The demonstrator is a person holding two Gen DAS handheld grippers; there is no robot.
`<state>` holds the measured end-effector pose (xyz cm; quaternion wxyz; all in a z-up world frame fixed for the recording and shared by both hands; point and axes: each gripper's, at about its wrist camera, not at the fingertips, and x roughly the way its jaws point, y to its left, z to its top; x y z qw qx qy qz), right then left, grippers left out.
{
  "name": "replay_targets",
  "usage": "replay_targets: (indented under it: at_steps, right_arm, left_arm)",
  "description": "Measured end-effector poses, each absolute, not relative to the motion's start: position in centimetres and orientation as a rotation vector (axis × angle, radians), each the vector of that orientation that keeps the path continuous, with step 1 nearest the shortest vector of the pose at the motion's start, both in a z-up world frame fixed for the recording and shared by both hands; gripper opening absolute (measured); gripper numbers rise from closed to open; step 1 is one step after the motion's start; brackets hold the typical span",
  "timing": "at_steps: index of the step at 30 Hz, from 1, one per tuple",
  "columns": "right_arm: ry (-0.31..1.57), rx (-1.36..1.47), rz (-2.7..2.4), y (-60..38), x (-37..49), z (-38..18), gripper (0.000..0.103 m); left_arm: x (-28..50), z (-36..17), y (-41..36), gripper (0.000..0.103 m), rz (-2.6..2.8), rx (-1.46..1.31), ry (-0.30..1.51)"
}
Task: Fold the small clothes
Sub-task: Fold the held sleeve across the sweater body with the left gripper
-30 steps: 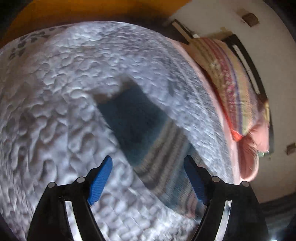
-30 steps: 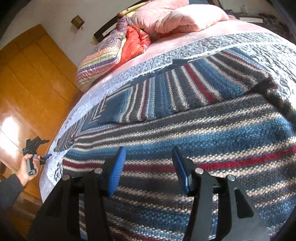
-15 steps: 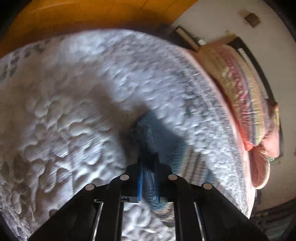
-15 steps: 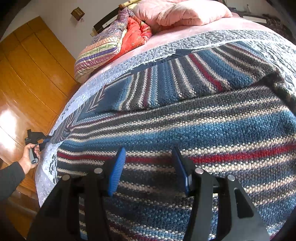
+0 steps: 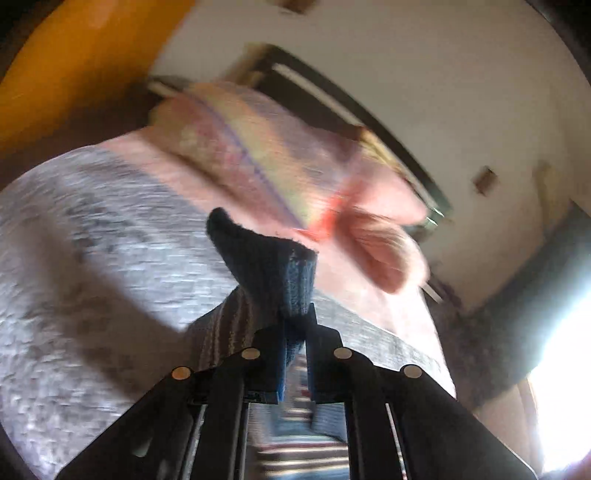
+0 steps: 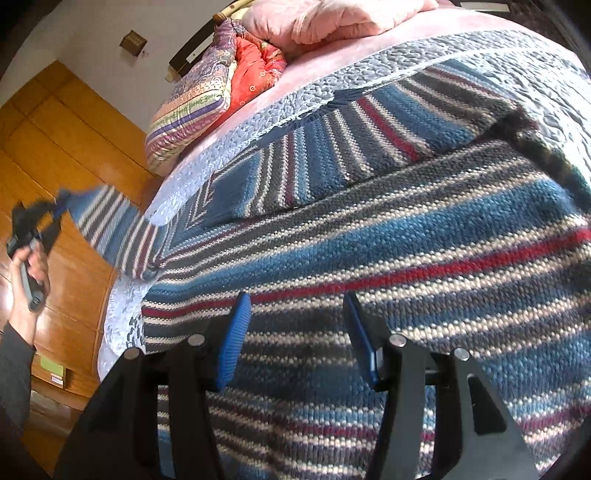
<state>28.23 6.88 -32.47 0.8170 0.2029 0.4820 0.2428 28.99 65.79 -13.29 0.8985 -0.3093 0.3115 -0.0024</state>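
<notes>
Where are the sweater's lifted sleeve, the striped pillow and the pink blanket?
sleeve point(image 5: 273, 269): left wrist view, dark cuff above the shut fingers.
striped pillow point(image 6: 188, 107): right wrist view, its striped side.
pink blanket point(image 6: 332, 18): right wrist view, middle of the folded bundle.

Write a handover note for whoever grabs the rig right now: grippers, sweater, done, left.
Left gripper: shut on the dark blue cuff of the striped knit sweater's left sleeve, lifted off the grey quilted bedspread.
Right gripper: open, empty, just above the blue, grey and red striped knit sweater, whether touching is unclear.
The sweater lies spread on the bed; the other sleeve lies flat at the far side.
Done: one sleeve picked up.
Left: probably carry that sleeve in over the body, then the other sleeve, then fold the body.
</notes>
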Motion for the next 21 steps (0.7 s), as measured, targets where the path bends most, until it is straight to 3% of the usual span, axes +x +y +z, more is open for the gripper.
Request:
replay_targets:
  at_steps: [7,18,21]
  right_arm:
    - [1.013,0.492,0.513,5.3,28.5,-31.7,0.052]
    - [1.024,0.534,0.51,3.3,29.3,-32.5,0.052]
    - [1.047,0.566,0.52,2.9,30.1,-32.7,0.057]
  left_arm:
    - [34.0,-14.2,54.6,0.008,-0.156,-0.535,0.728]
    - [38.1,-25.6,39.8,0.008,-0.258,-0.351,0.925]
    - [38.7,-29.3,35.9,0.009,-0.303,-0.265,1.017]
